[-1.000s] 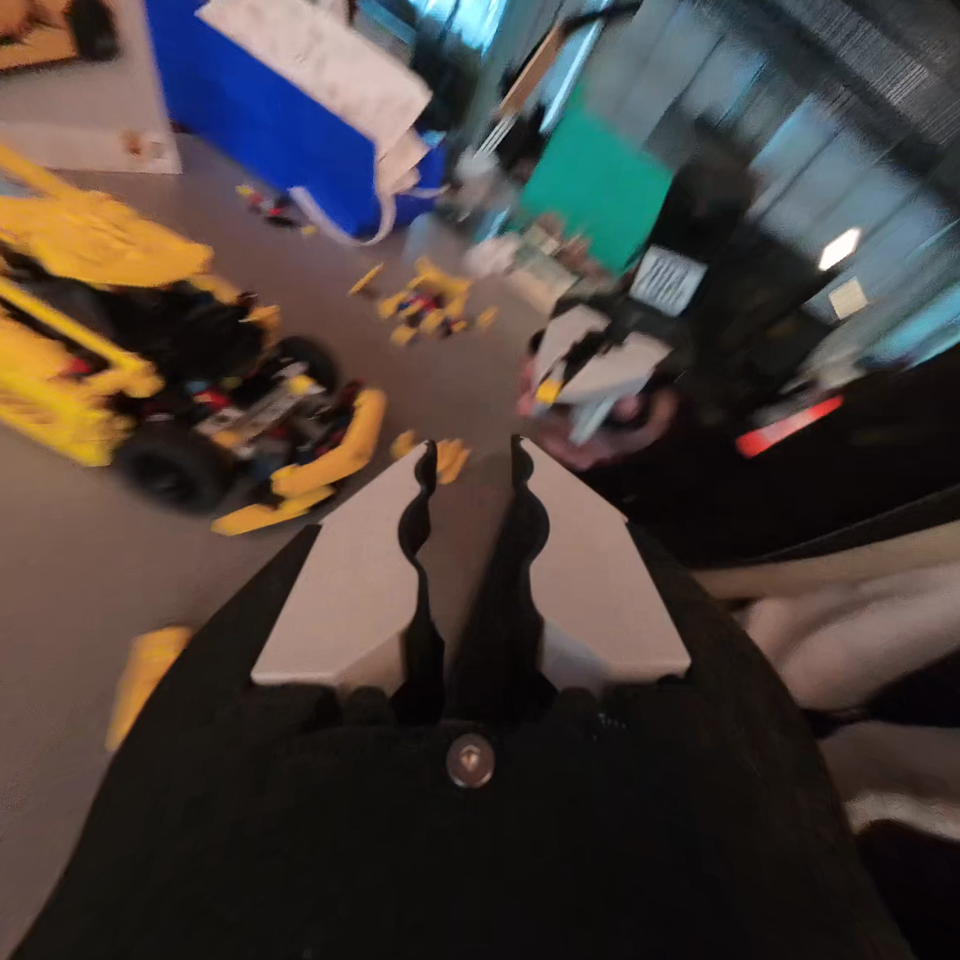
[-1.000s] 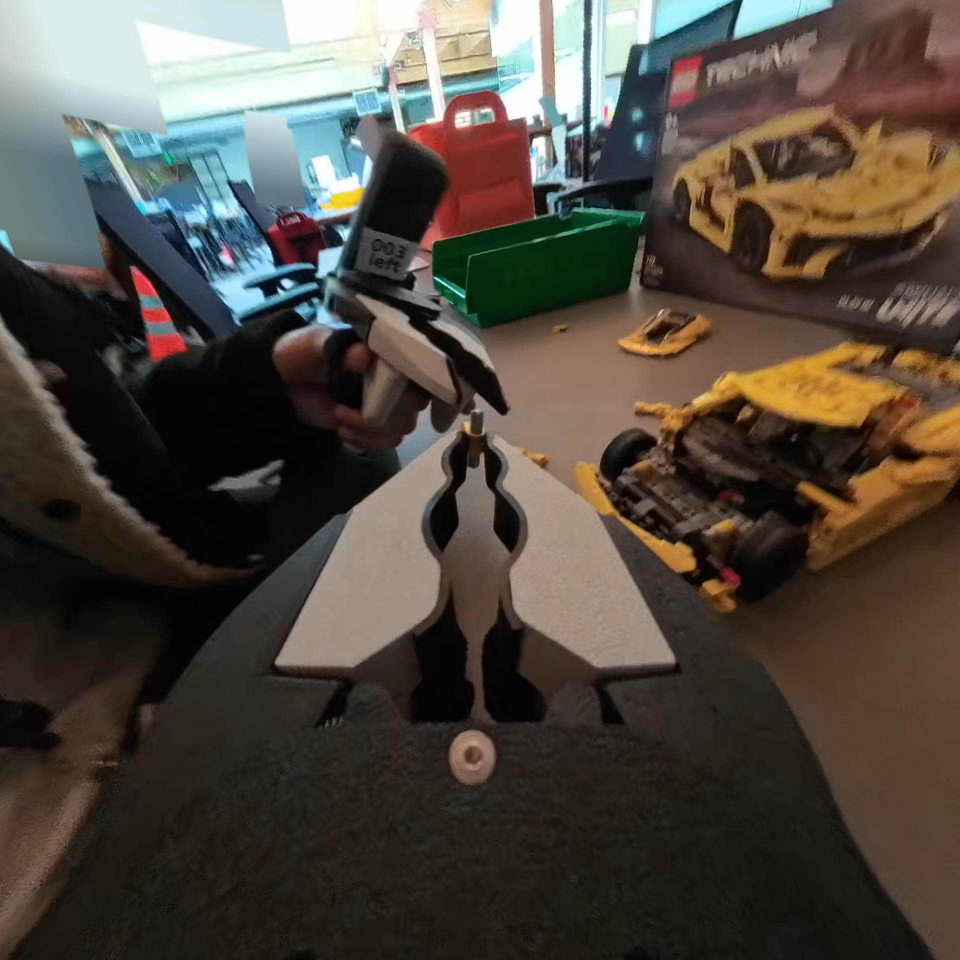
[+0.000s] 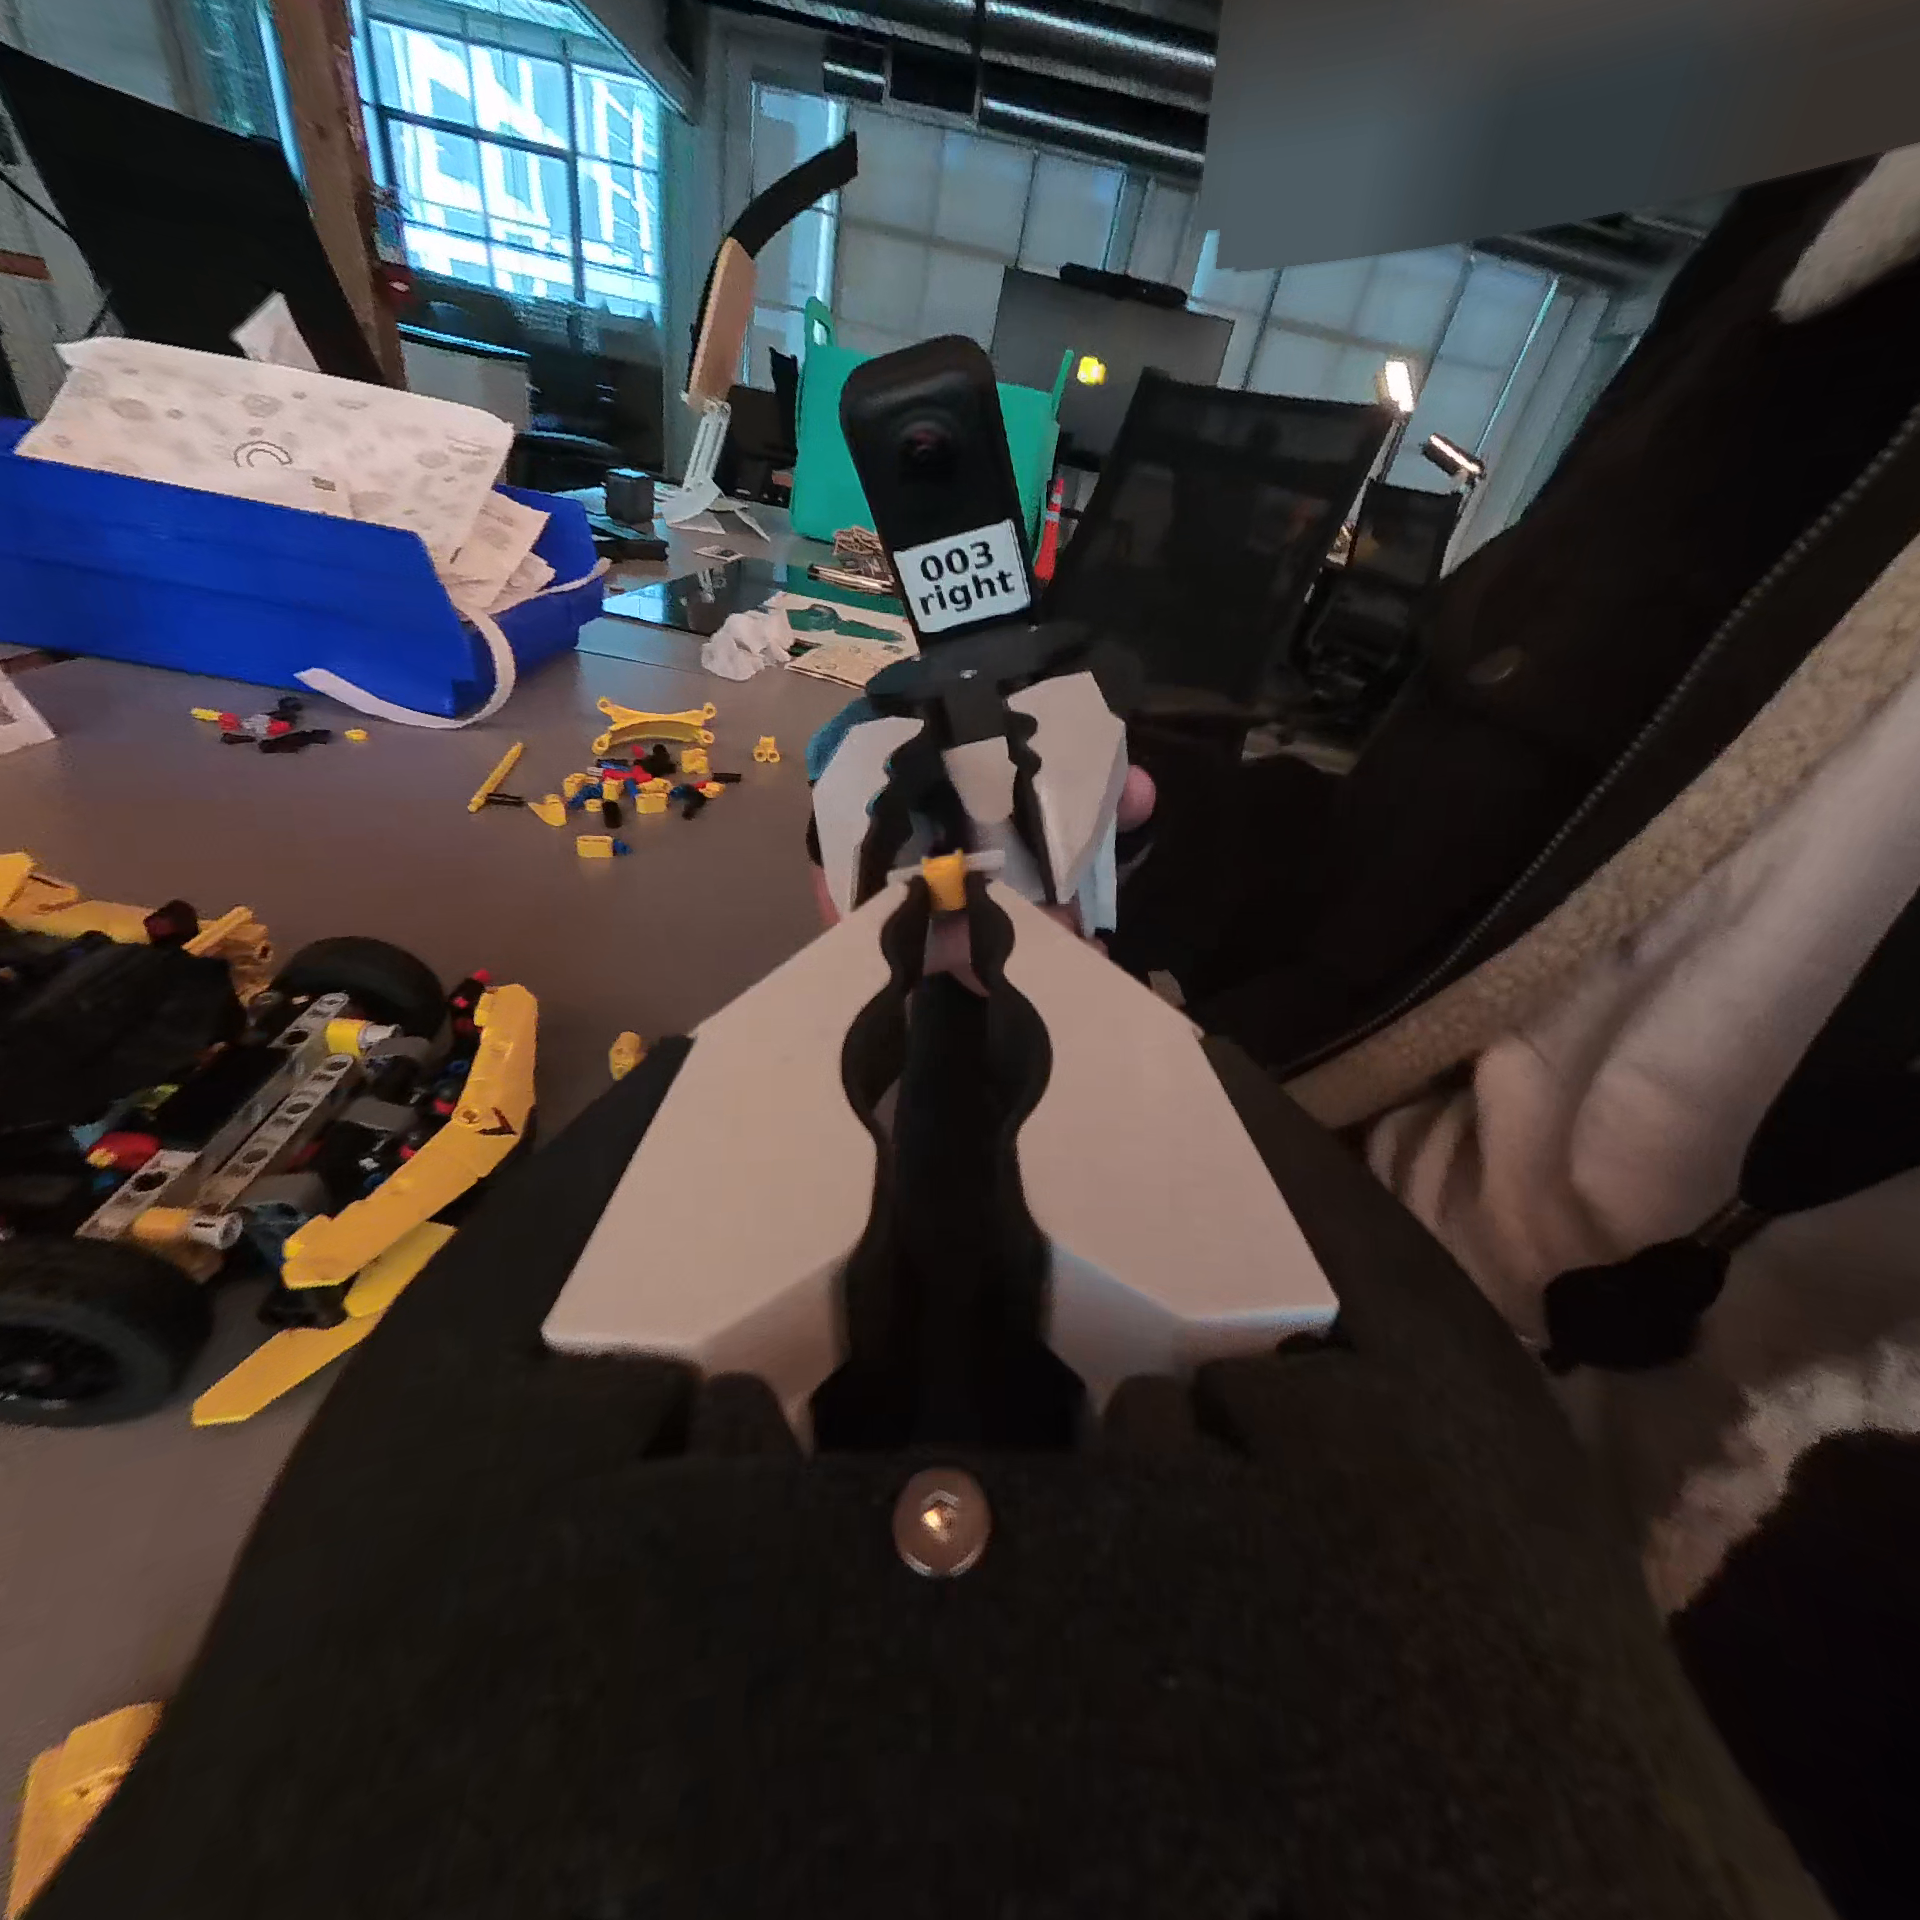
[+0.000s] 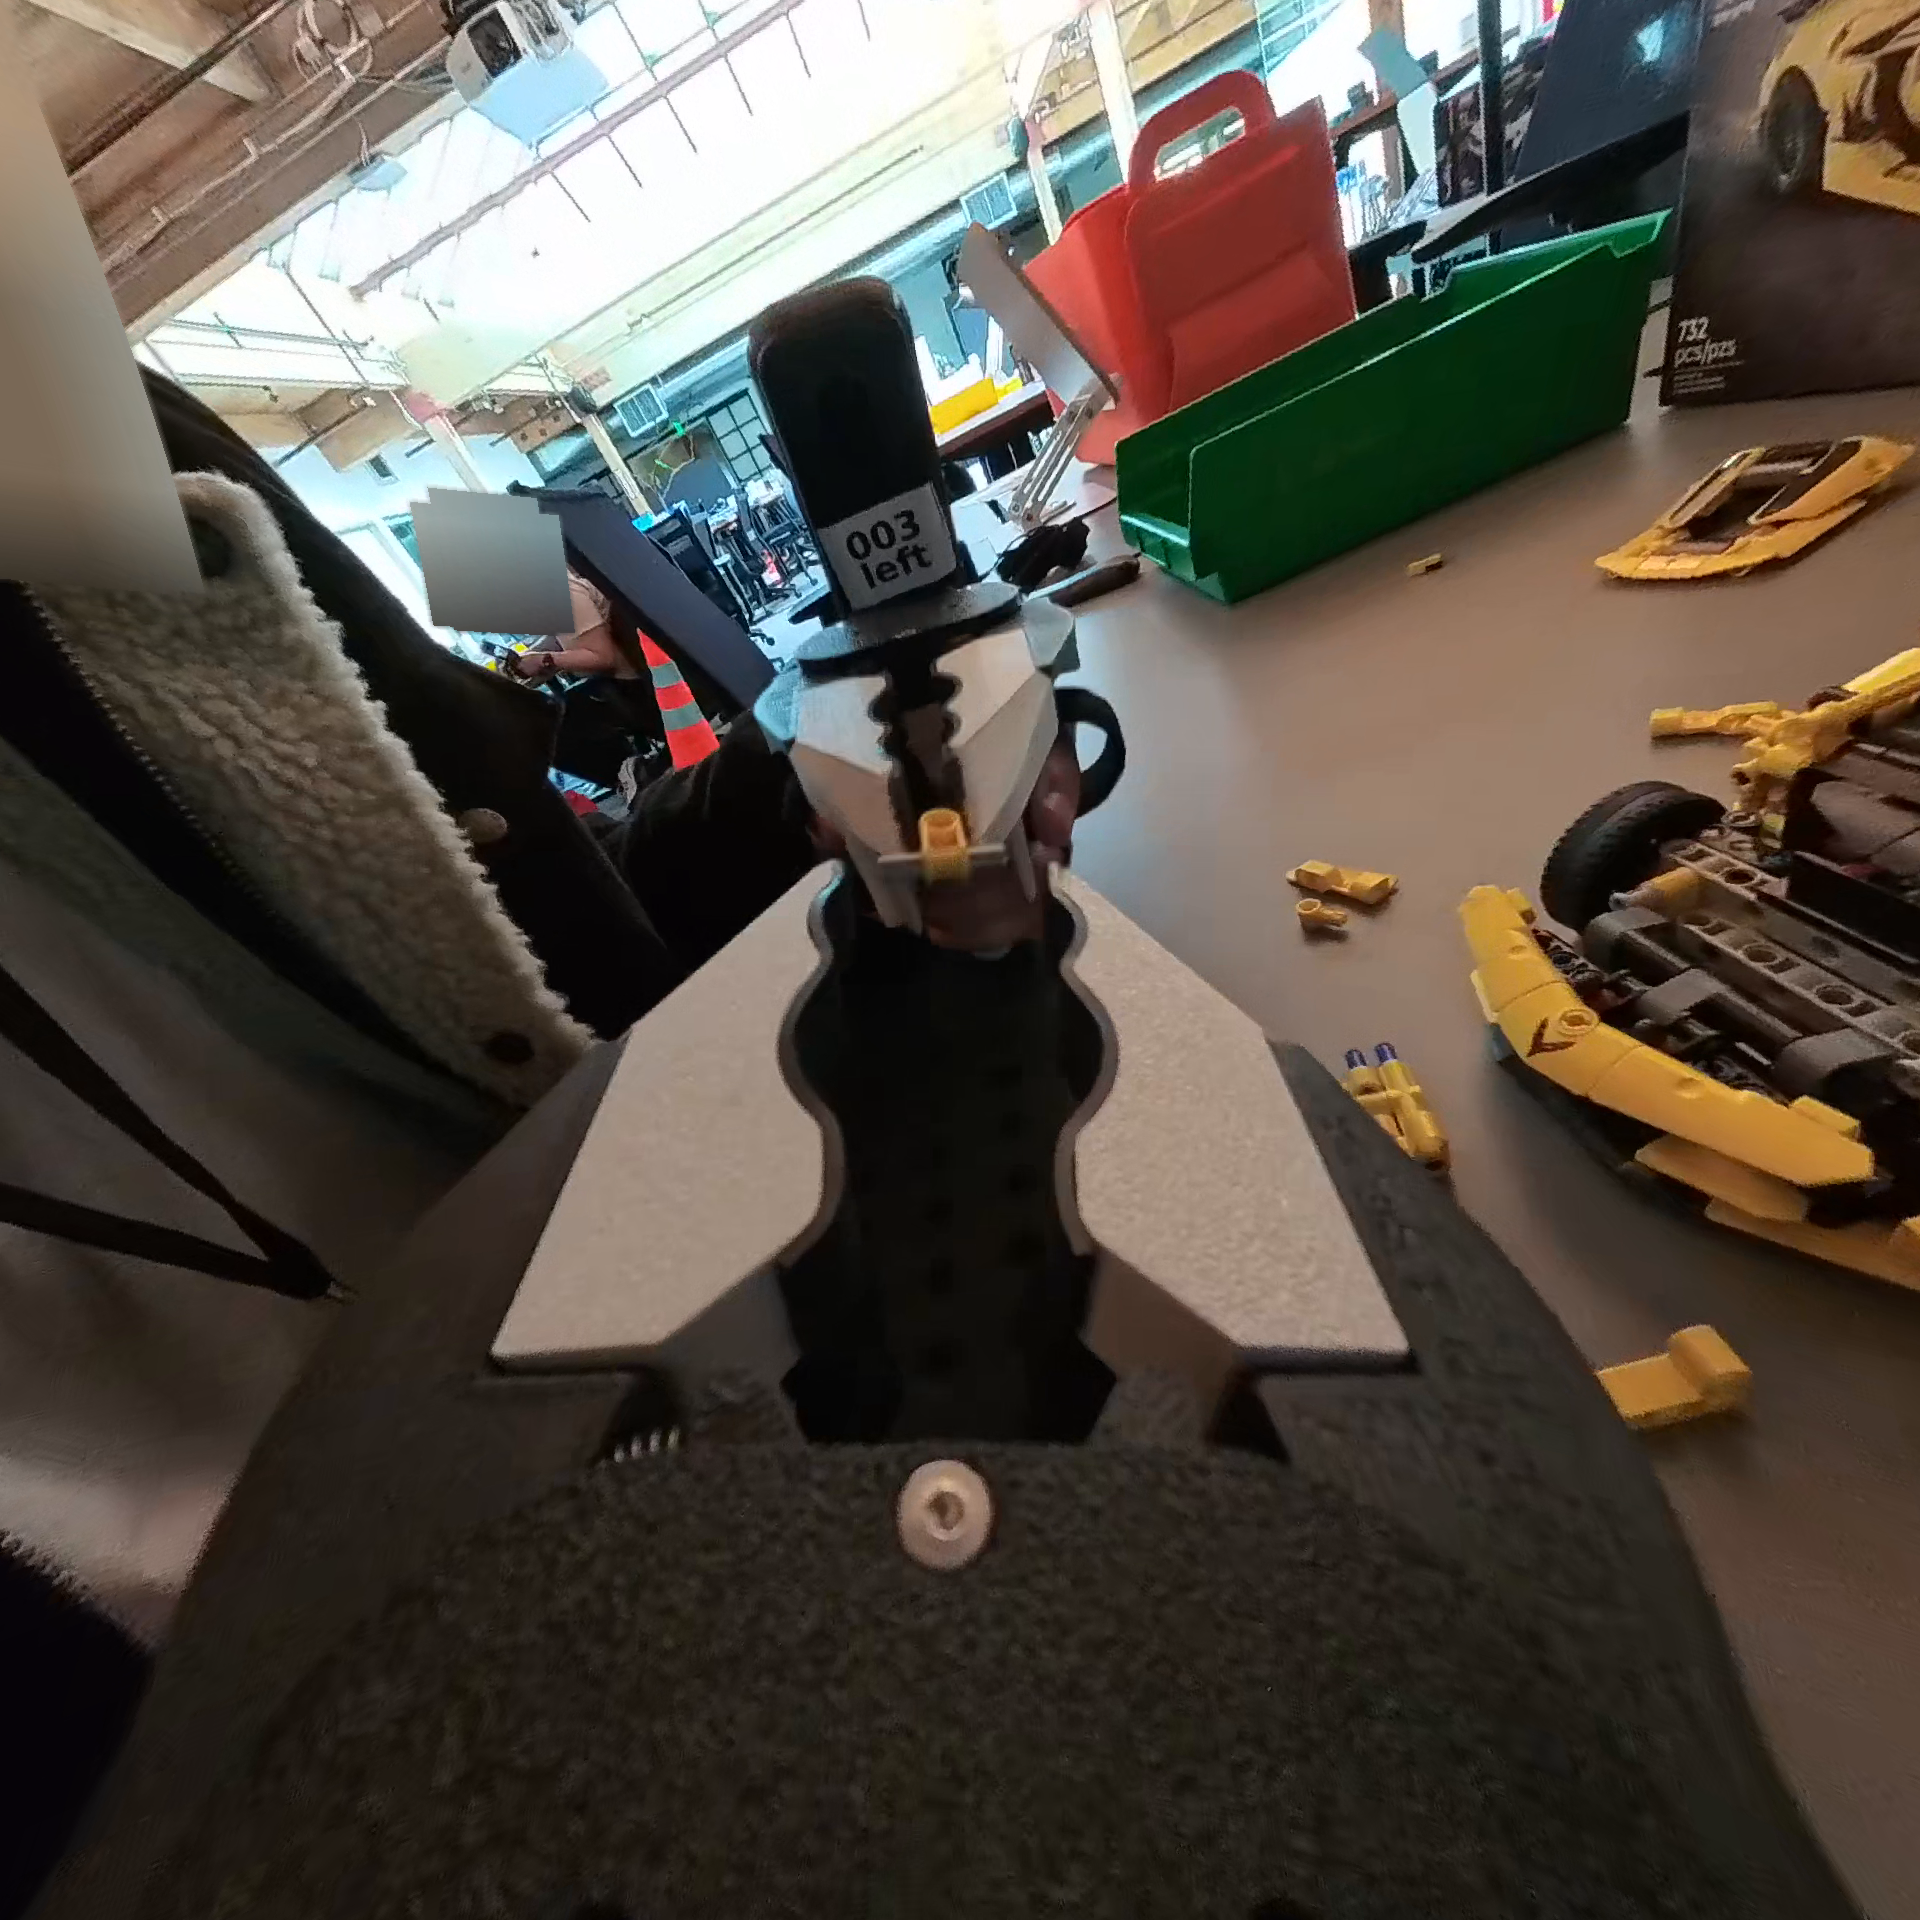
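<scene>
A grey worktop (image 4: 1351, 727) in an open, windowed workshop carries a half-built yellow model car (image 4: 1704, 997), its printed box (image 4: 1808, 197), a green bin (image 4: 1382, 457), a blue bin (image 3: 239, 582) and scattered bricks (image 3: 634, 790). The left gripper (image 3: 943, 883) has its jaws closed on a small yellow connector with a grey axle (image 4: 943, 840). The right gripper (image 4: 945, 894) faces it, jaws apart. Each camera bears a white label.

Half-built yellow toy car (image 3: 260, 1101) on grey table (image 3: 416, 883); loose yellow bricks (image 3: 634, 779) beyond. Blue bin (image 3: 229, 603) with papers. Green bin (image 4: 1382, 447), red bag (image 4: 1226, 260), car box (image 4: 1808, 187) behind.
</scene>
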Action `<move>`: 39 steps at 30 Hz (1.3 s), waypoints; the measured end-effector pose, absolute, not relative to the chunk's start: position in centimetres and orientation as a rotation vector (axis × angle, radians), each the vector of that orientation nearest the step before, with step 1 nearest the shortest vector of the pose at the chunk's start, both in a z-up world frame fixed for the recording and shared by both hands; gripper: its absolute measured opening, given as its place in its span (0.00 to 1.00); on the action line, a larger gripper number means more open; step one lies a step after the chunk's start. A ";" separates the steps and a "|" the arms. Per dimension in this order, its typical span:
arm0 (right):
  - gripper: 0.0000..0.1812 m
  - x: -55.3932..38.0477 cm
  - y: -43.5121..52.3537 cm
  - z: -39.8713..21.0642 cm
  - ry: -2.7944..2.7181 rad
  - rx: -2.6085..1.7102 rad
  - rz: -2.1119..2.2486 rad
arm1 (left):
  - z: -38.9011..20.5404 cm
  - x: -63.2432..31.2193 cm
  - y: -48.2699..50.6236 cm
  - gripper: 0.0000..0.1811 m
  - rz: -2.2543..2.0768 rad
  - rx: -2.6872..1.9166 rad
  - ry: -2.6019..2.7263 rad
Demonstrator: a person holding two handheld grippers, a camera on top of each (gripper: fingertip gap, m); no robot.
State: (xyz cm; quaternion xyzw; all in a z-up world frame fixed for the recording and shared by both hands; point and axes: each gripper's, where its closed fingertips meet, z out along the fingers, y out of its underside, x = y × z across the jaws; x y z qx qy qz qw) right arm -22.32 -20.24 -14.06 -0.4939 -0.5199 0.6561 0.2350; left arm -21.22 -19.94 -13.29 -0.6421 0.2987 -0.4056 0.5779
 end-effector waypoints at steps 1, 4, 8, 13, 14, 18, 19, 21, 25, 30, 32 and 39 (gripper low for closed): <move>0.17 -22.2 -20.2 -14.0 -1.425 -1.347 1.802 | -13.4 -21.0 -20.1 0.04 -0.949 -1.502 0.717; 0.15 -21.9 -20.3 -13.5 -1.415 -1.322 1.836 | -13.5 -20.7 -20.4 0.04 -0.950 -1.502 0.745; 0.09 -21.9 -20.5 -13.8 -1.444 -1.305 1.824 | -13.7 -20.3 -20.7 0.04 -0.951 -1.511 0.768; 0.16 -21.3 -19.9 -13.0 -1.393 -1.275 1.840 | -13.4 -20.8 -20.3 0.04 -0.955 -1.502 0.723; 0.19 -21.4 -20.0 -13.4 -1.418 -1.293 1.830 | -13.2 -21.0 -20.3 0.04 -0.963 -1.494 0.712; 0.19 -21.9 -20.4 -14.1 -1.461 -1.322 1.782 | -13.4 -20.6 -20.6 0.04 -0.959 -1.494 0.743; 0.19 -21.9 -20.4 -14.1 -1.464 -1.320 1.794 | -13.4 -20.5 -20.6 0.04 -0.952 -1.491 0.747; 0.18 -21.8 -20.6 -14.2 -1.482 -1.309 1.795 | -13.5 -20.5 -20.6 0.04 -0.952 -1.495 0.742; 0.14 -21.7 -21.1 -14.5 -1.554 -1.290 1.822 | -13.7 -20.4 -20.7 0.04 -0.932 -1.508 0.749; 0.12 -21.6 -21.2 -14.7 -1.596 -1.277 1.791 | -14.0 -20.4 -20.7 0.04 -0.919 -1.532 0.762; 0.12 -21.7 -21.0 -14.8 -1.594 -1.280 1.754 | -14.3 -20.6 -20.5 0.04 -0.904 -1.546 0.758; 0.12 -21.8 -20.7 -15.2 -1.603 -1.283 1.718 | -14.7 -20.5 -20.5 0.04 -0.862 -1.569 0.771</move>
